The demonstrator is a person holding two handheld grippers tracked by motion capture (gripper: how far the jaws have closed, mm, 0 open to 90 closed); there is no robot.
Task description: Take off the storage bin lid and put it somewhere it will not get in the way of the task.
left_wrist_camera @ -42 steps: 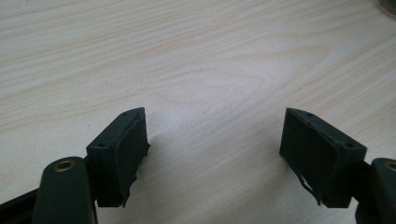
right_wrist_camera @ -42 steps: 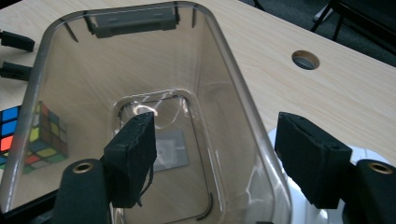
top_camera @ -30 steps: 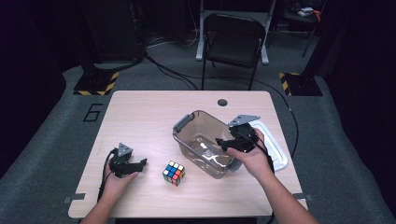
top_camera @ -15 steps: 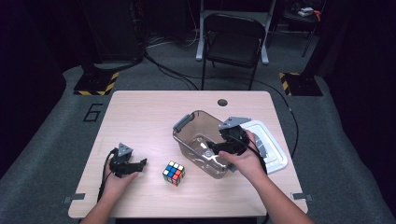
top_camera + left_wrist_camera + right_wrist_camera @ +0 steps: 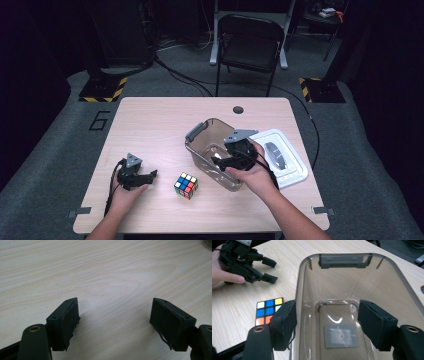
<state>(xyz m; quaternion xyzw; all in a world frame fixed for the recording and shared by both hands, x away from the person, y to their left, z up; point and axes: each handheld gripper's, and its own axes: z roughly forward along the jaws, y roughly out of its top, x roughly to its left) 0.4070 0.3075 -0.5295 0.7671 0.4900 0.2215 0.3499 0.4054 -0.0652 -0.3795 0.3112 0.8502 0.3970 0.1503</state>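
— Dark floor and a folding chair (image 5: 250,45) lie behind the pale wooden table (image 5: 160,125). What sits on it?

— A clear brownish tub (image 5: 207,135) stands right of the middle, its white lid (image 5: 292,167) flat beside it toward the right edge. A colour cube (image 5: 185,185) lies near the front edge, just left of the tub.

— And the person's right hand?

— The forearm comes up from the front edge, slanting left, with the right gripper (image 5: 219,163) at the tub's front end. In the right gripper view its jaws stand apart astride the tub's left wall (image 5: 298,315), one pad outside above the cube (image 5: 268,310), the other inside over the tub's floor. I cannot tell whether the outer pad touches the wall.

— The left?

— The left hand (image 5: 127,190) rests near the front left corner, wrist low, its left gripper (image 5: 151,175) aimed right toward the cube. Its jaws are wide apart over bare wood, holding nothing.
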